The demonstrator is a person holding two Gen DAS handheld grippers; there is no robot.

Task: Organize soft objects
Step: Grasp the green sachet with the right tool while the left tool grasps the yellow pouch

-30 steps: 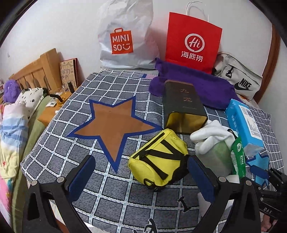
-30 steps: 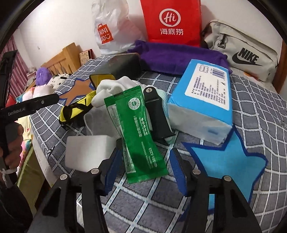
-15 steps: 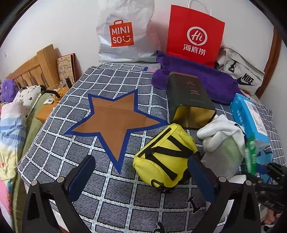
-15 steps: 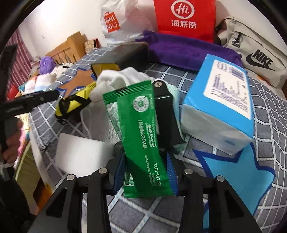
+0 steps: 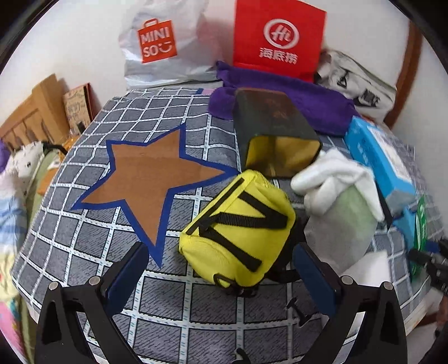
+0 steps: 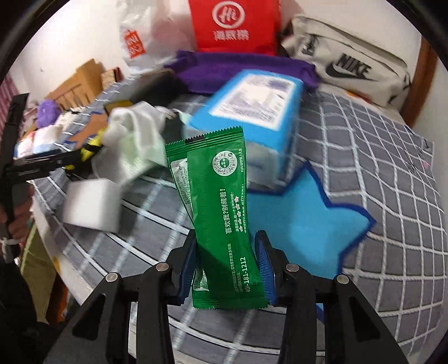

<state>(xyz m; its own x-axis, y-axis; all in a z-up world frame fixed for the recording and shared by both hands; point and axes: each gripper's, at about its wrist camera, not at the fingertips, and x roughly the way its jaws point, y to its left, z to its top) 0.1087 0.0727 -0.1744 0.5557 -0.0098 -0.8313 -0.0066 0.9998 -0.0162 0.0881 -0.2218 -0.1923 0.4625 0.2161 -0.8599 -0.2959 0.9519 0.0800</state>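
The green sachet (image 6: pixel 221 212) was a flat foil packet with serrated ends, white print and a round seal. It stood upright, lifted off the checked bedcover (image 6: pixel 392 173), clamped at its lower part between the blue pads of the right gripper (image 6: pixel 228 268). The blue star patch (image 6: pixel 302 218) served as landmark: the sachet hung just left of it.

Behind the star lay the blue tissue pack (image 6: pixel 252 112), touching its upper edge. Left of the star sat a white foam block (image 6: pixel 92 204), and beyond that a heap of white and pale green cloth (image 6: pixel 131 140). Further back, a purple towel (image 6: pixel 238 67), a red paper bag (image 6: pixel 232 25) and a grey Nike pouch (image 6: pixel 350 64) lined the wall. The raised sachet masked part of the tissue pack (background blurred).

The left wrist view alone showed the yellow pouch (image 5: pixel 238 224) with black straps, lying between the wide-open, empty fingers of the left gripper (image 5: pixel 221 268). That view also exposed the dark box (image 5: pixel 274 131) with its open gold mouth, and the brown star patch (image 5: pixel 148 182). The right view alone showed the sachet's printed face; the left view caught only its edge (image 5: pixel 421 221).
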